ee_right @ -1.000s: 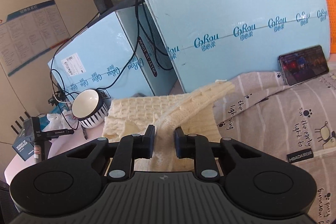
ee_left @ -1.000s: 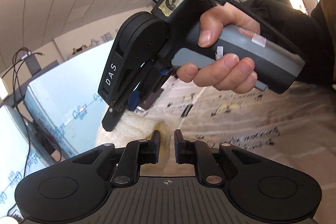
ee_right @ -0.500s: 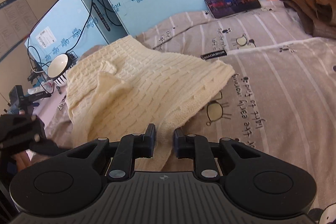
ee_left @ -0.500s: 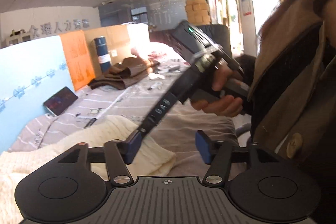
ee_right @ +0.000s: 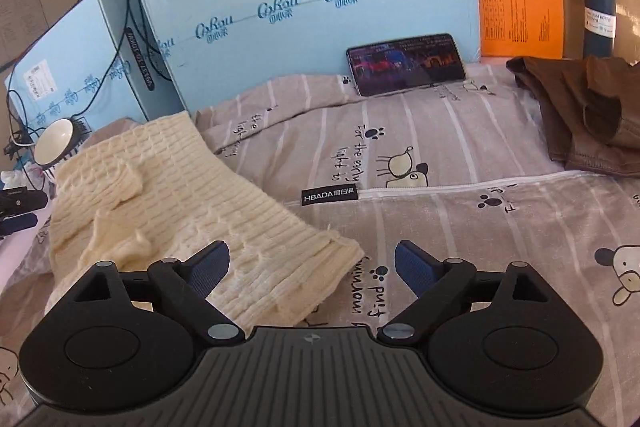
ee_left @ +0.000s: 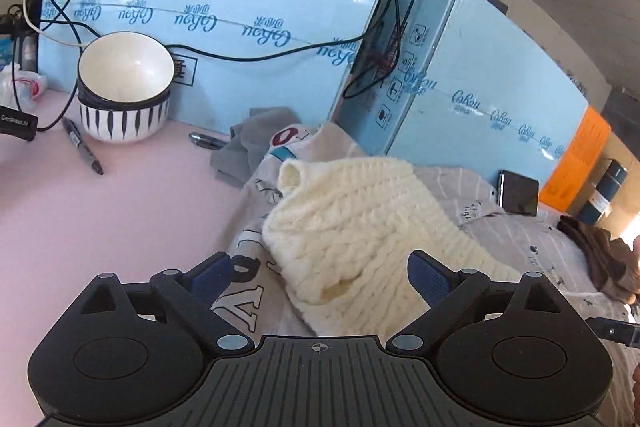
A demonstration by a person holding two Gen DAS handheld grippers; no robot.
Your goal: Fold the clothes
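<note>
Lately changed: both tongs, narrowly shut a second earlier, stood spread wide and empty — left tongs point(ee_left: 320, 279), right tongs point(ee_right: 312, 269). Cream knit sweater point(ee_right: 168, 211) lay released on the printed bedsheet point(ee_right: 440, 219), doubled over, long axis running from the hem corner near the right tongs back toward the striped bowl point(ee_left: 124, 87) — likely a fold just set down.

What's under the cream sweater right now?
The sweater lies on a grey printed sheet, which shows all around it. Anything directly beneath the knit is covered, so I cannot tell.
</note>
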